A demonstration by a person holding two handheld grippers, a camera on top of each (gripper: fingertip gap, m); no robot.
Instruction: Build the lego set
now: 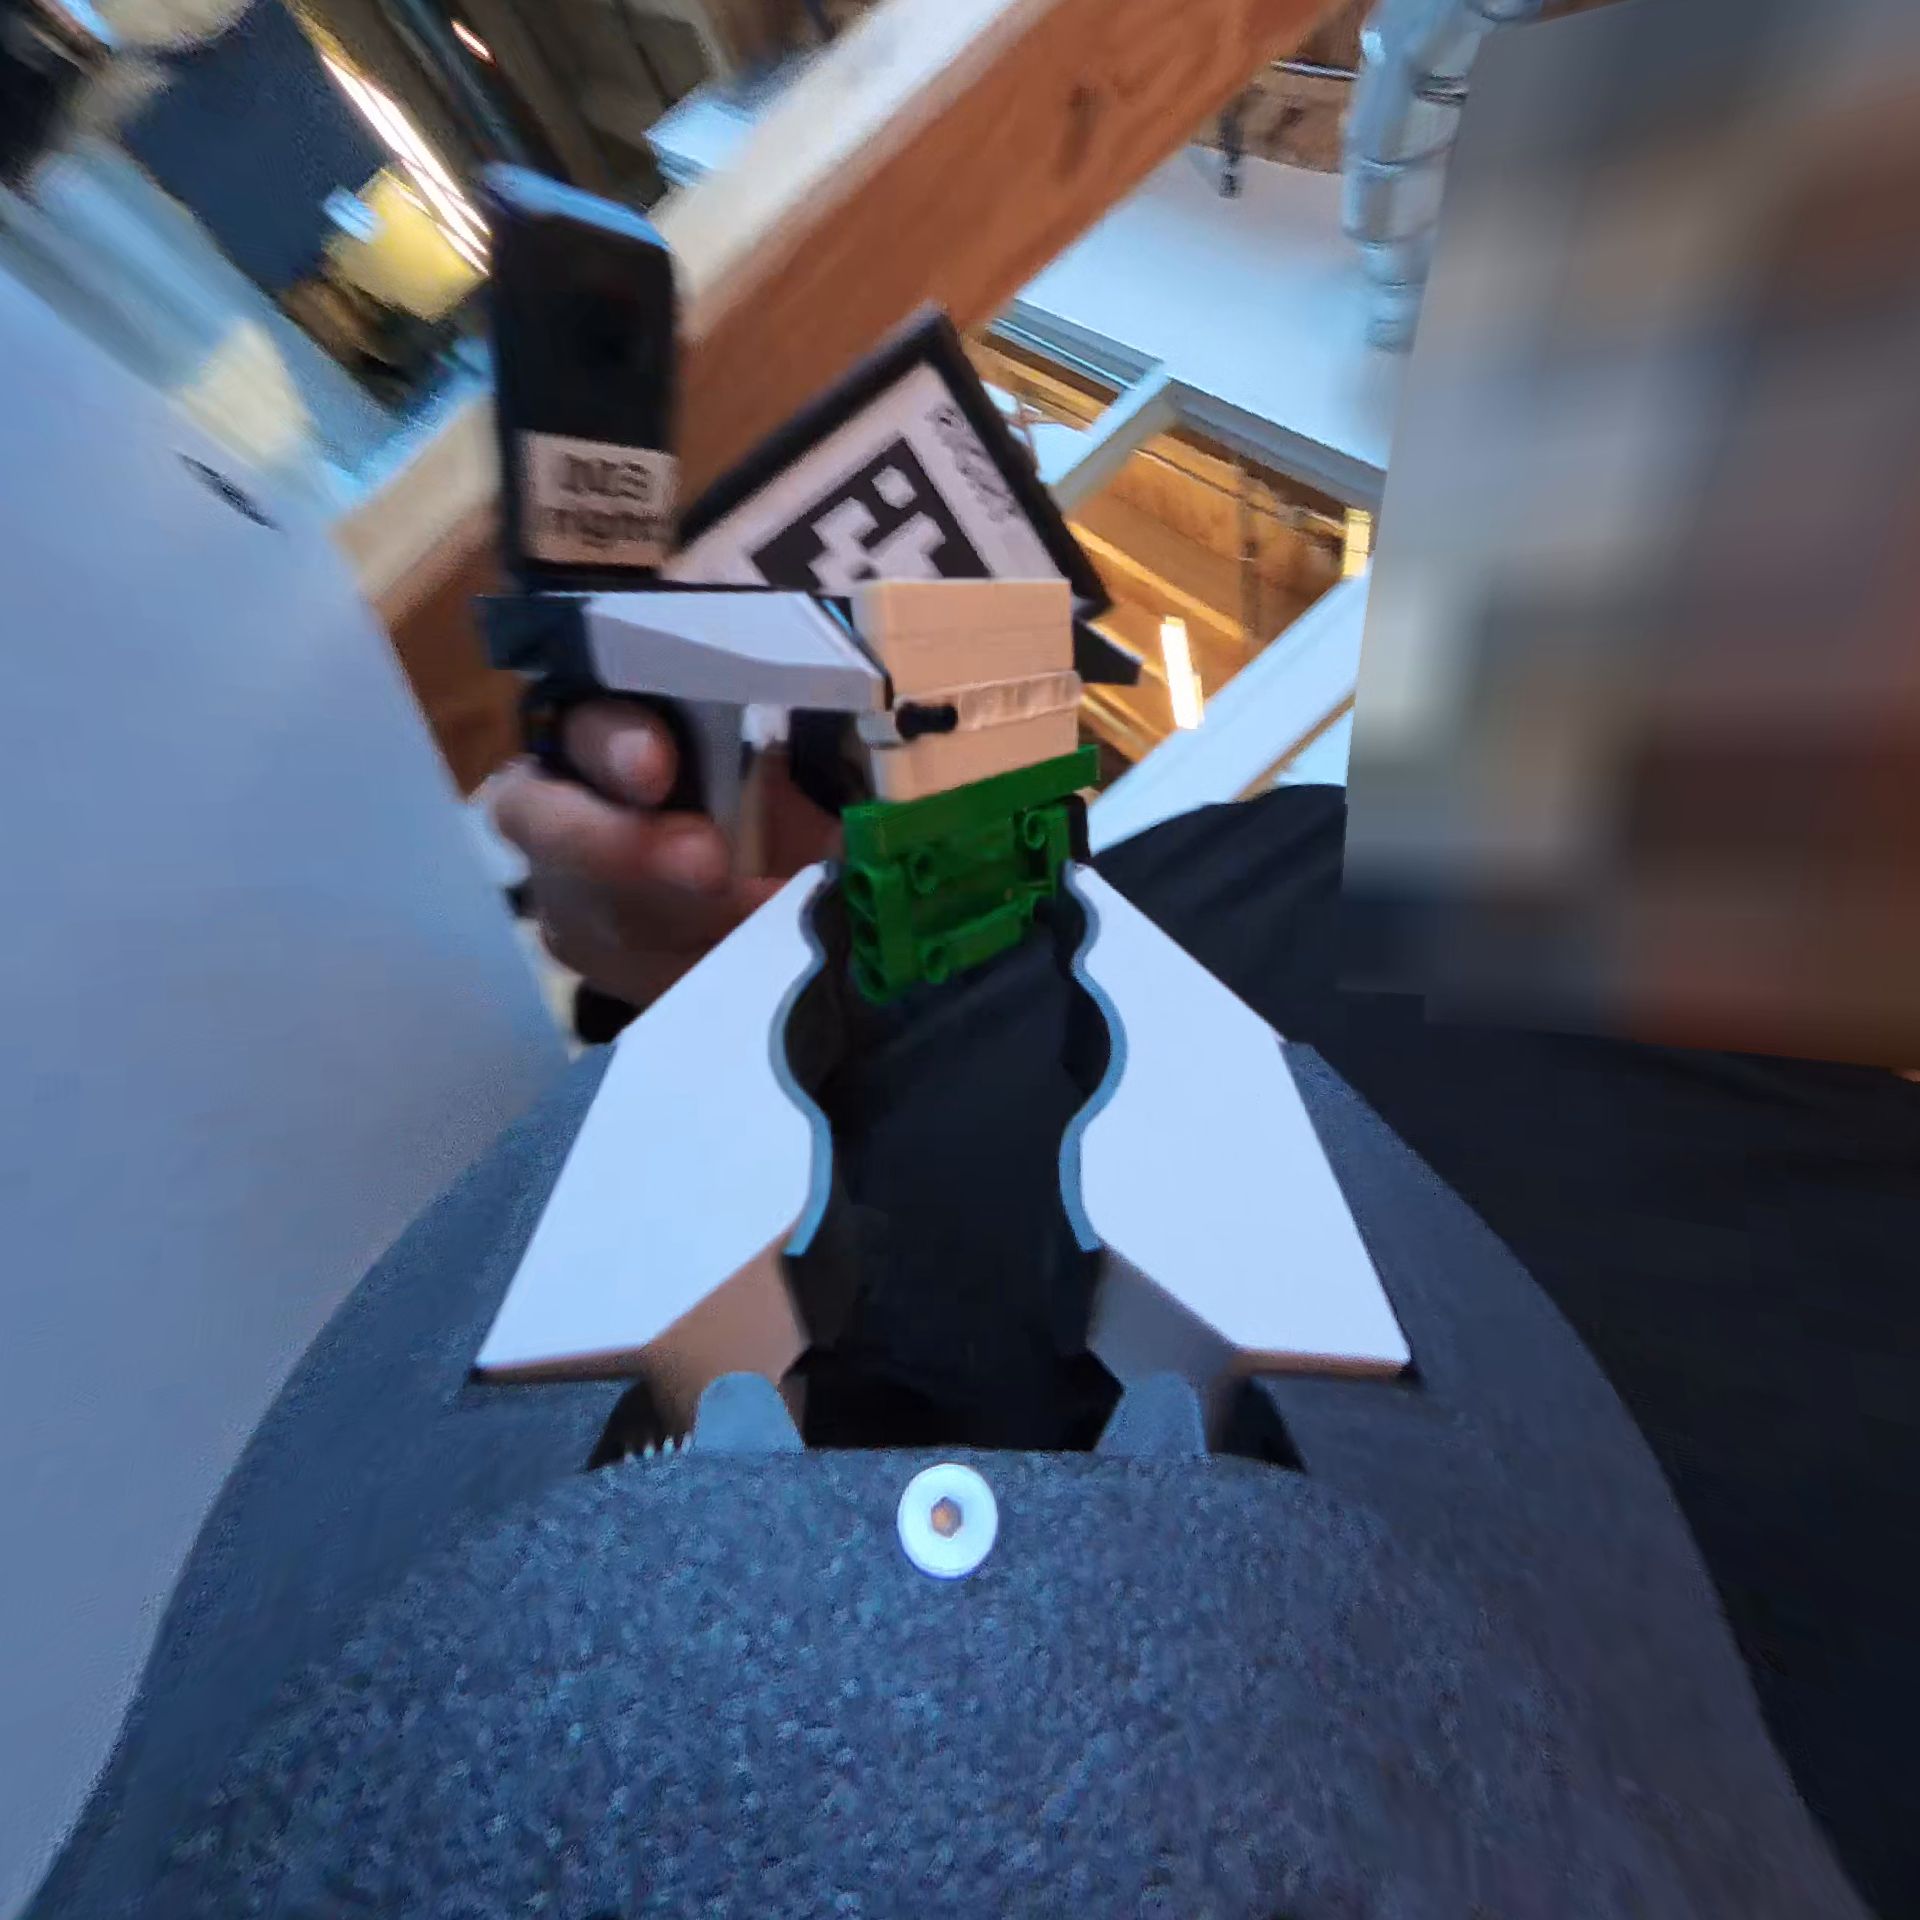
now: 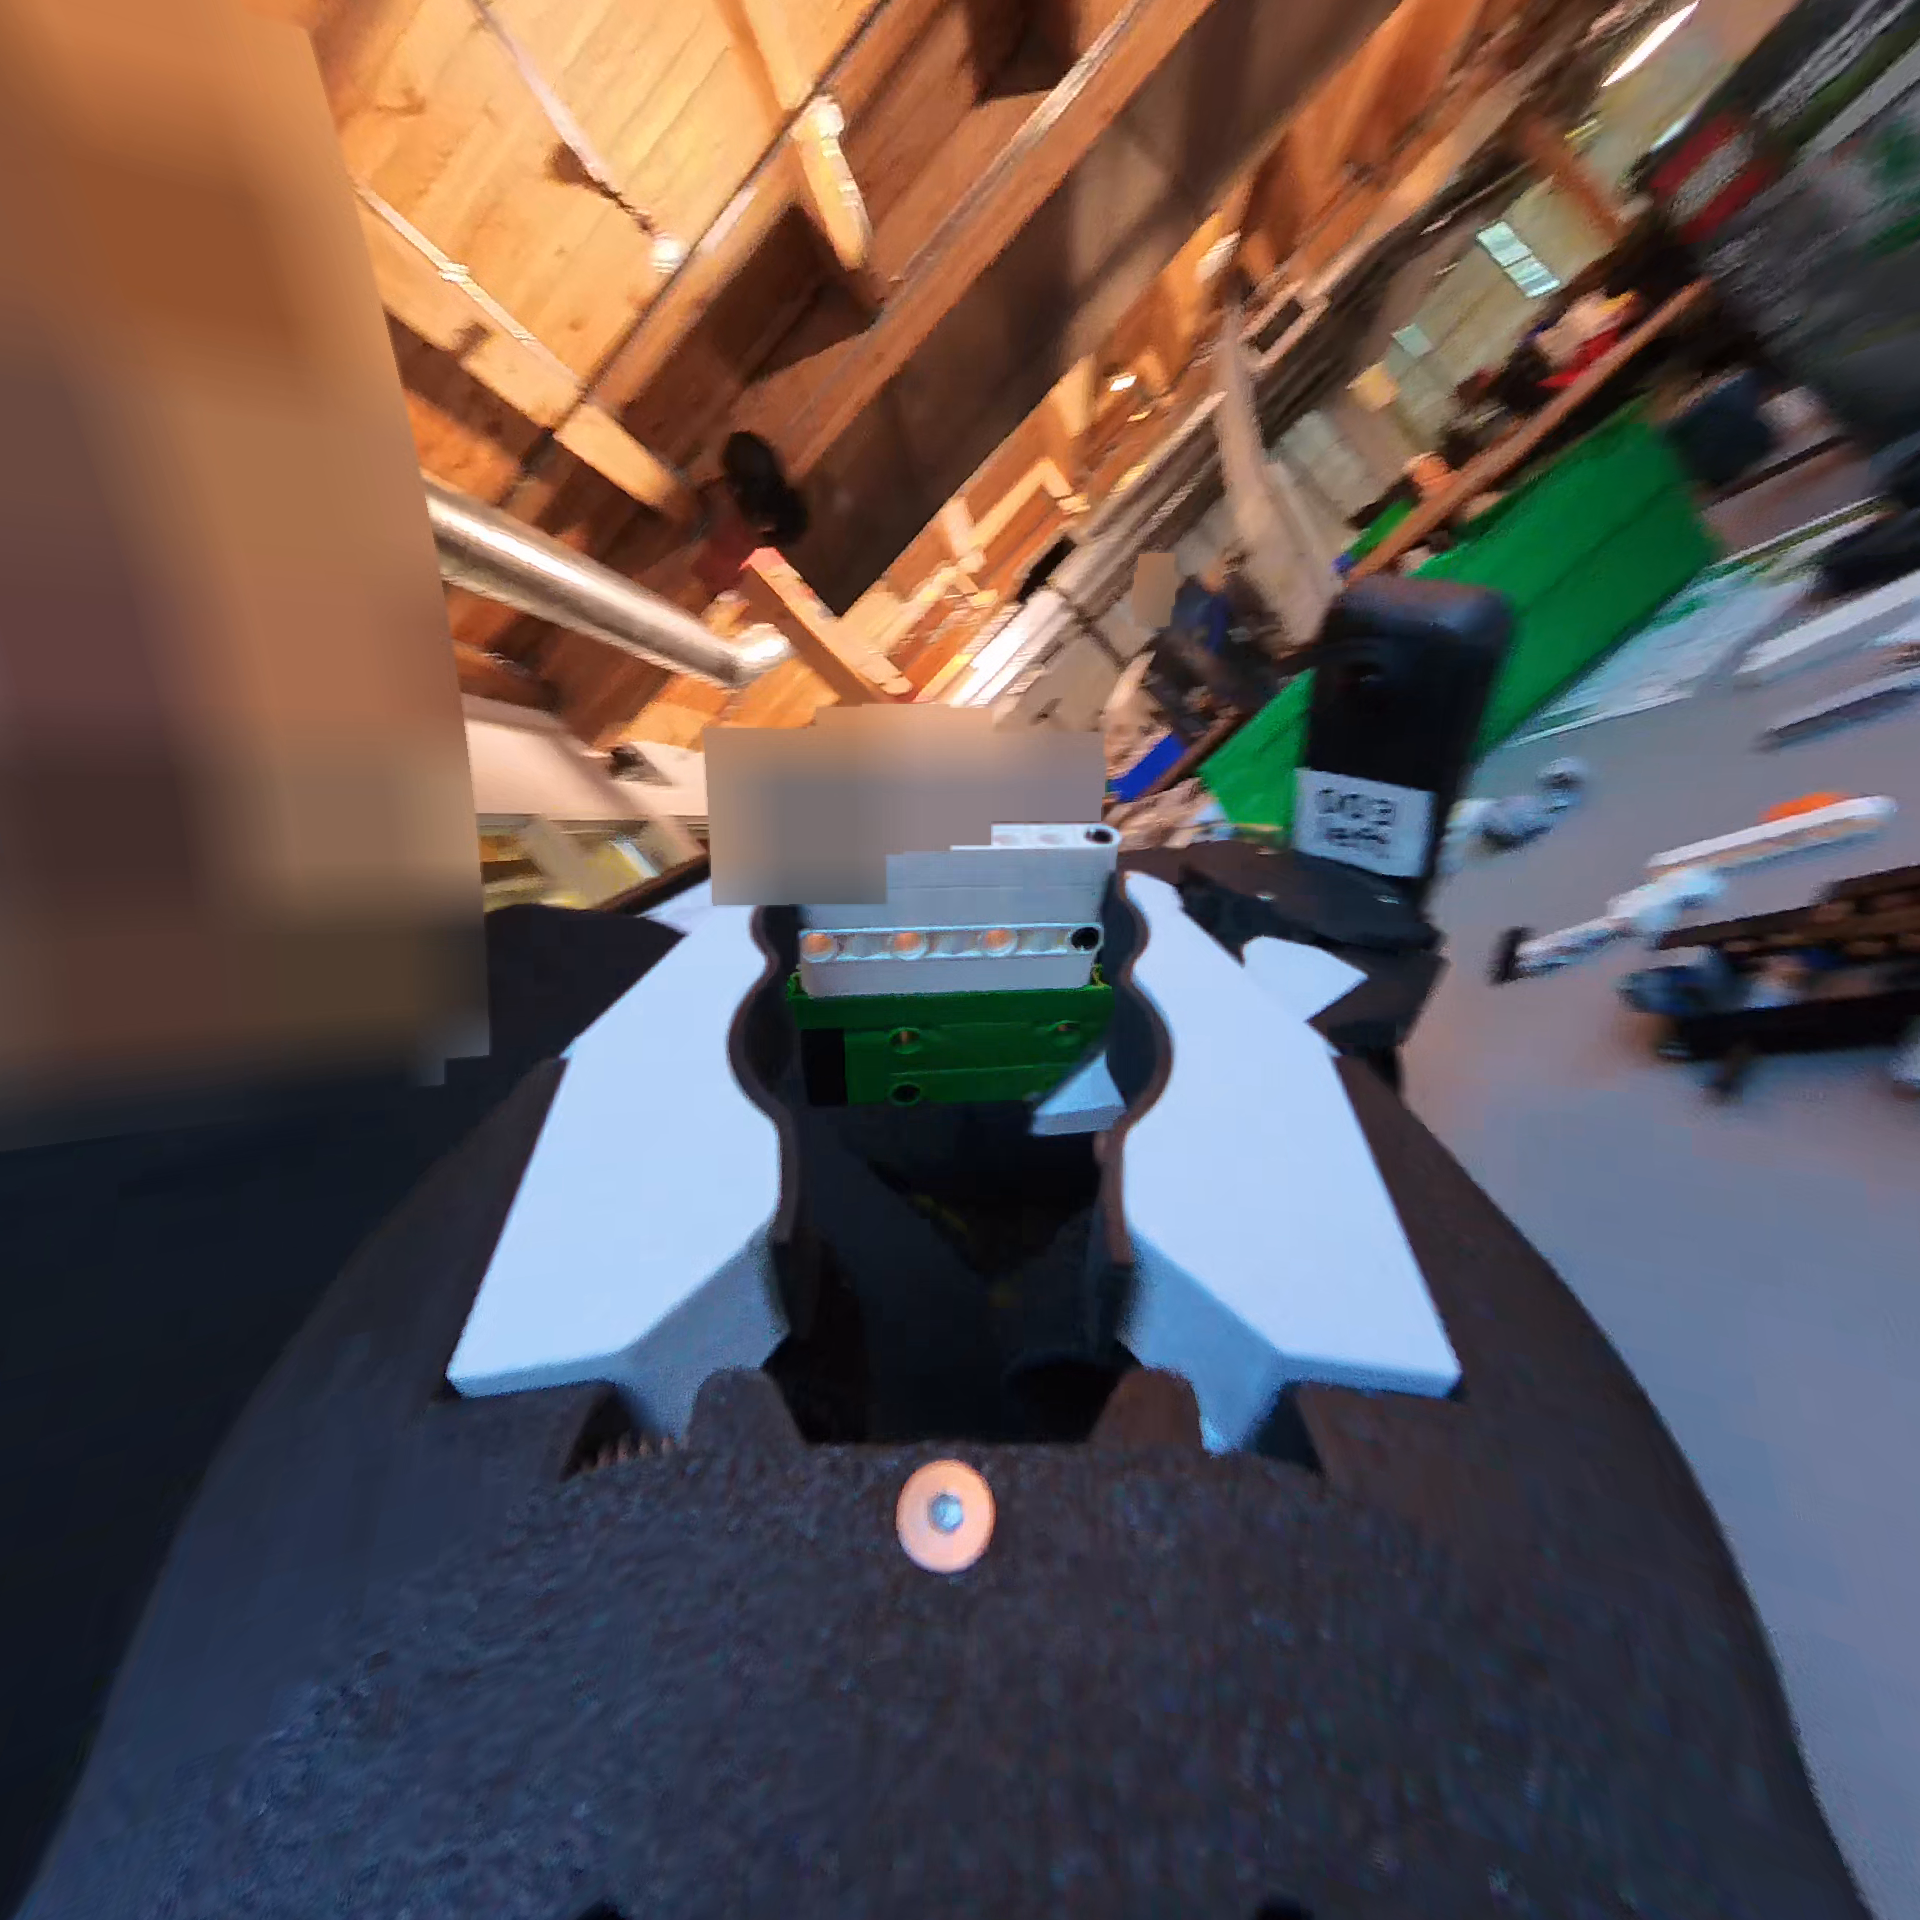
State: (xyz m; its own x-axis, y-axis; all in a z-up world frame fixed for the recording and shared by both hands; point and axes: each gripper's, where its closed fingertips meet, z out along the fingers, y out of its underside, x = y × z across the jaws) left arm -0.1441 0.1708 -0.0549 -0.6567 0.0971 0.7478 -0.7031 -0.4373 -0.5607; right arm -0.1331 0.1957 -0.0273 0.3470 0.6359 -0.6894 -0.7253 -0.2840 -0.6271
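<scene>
A half-built lego piece is held in the air between both grippers. Its green part [image 1: 956,894] sits between the fingertips of my left gripper [image 1: 951,883], which is shut on it. A pale block of stacked beams [image 1: 966,686] tops the green part. In the right wrist view, my right gripper [image 2: 940,914] is shut on the white beam stack [image 2: 945,951], with the green part [image 2: 945,1049] just below it. The right gripper [image 1: 727,644] shows in the left wrist view, reaching in from the left in a hand. The left gripper's fingers [image 2: 1299,977] reach in from the right.
A grey table [image 2: 1610,1195] lies at the right with loose white and dark lego parts [image 2: 1766,914] on it. A green cloth [image 2: 1558,582] lies beyond. The person's dark clothing [image 1: 1455,1143] is close behind the piece. Wooden beams and a metal duct [image 2: 582,592] are overhead. My left and right fingertips are right by each other.
</scene>
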